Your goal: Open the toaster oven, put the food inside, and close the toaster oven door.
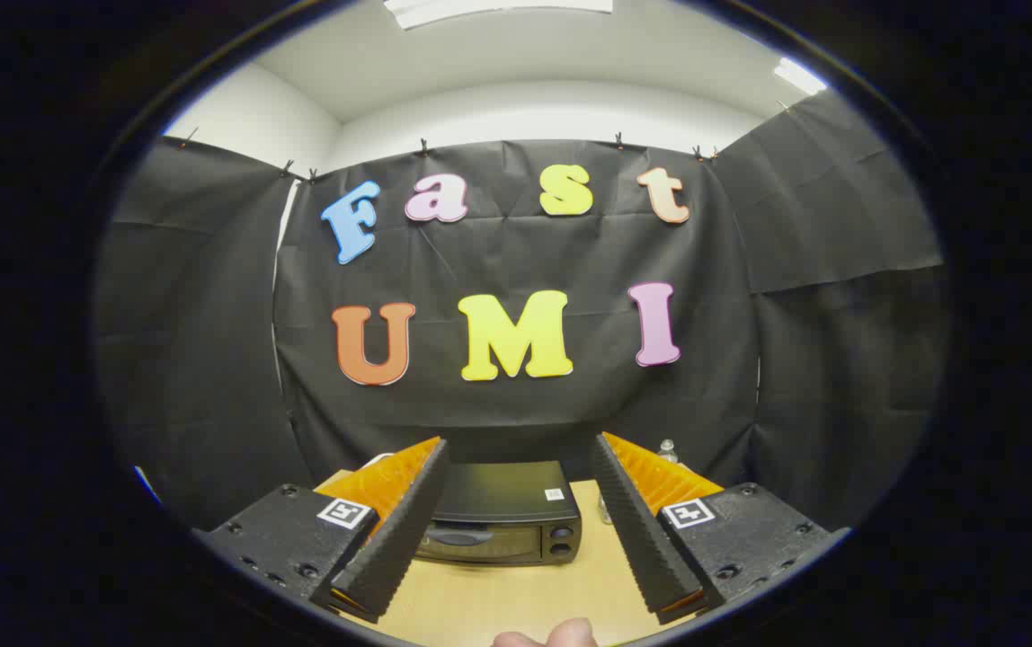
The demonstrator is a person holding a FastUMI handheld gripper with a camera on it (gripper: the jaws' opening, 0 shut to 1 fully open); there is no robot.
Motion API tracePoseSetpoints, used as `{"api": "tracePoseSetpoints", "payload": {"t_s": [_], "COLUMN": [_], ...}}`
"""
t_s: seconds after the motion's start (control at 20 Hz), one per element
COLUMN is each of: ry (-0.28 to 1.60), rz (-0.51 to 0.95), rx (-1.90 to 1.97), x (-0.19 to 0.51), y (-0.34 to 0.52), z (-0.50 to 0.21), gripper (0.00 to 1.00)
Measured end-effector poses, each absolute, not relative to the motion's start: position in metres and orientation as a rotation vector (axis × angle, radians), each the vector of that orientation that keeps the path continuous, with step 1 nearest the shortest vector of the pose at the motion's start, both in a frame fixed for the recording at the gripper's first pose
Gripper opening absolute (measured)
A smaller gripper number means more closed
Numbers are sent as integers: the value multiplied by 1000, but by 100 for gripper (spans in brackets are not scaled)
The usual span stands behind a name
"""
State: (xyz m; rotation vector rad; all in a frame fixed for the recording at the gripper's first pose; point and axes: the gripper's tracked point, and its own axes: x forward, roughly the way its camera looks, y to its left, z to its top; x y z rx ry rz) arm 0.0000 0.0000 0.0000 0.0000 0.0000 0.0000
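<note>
A black toaster oven (502,514) stands on the wooden table (498,598) with its door shut, a handle across the door front and two knobs at its right side. It sits beyond my fingers, seen through the gap between them. My gripper (518,460) is open and raised above the table, with nothing between its fingers. The food is hidden from me.
A clear bottle (667,451) stands behind the right finger, to the right of the oven. A fingertip of a person's hand (552,635) shows at the near edge of the table. Black cloth walls close off the booth on three sides.
</note>
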Motion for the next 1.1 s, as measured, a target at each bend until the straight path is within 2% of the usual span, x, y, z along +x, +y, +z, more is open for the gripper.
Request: {"api": "tracePoseSetpoints", "payload": {"t_s": [1.1], "ry": [29], "rz": [12], "rx": [-17], "x": [13], "y": [-3], "z": [-4], "gripper": [100]}}
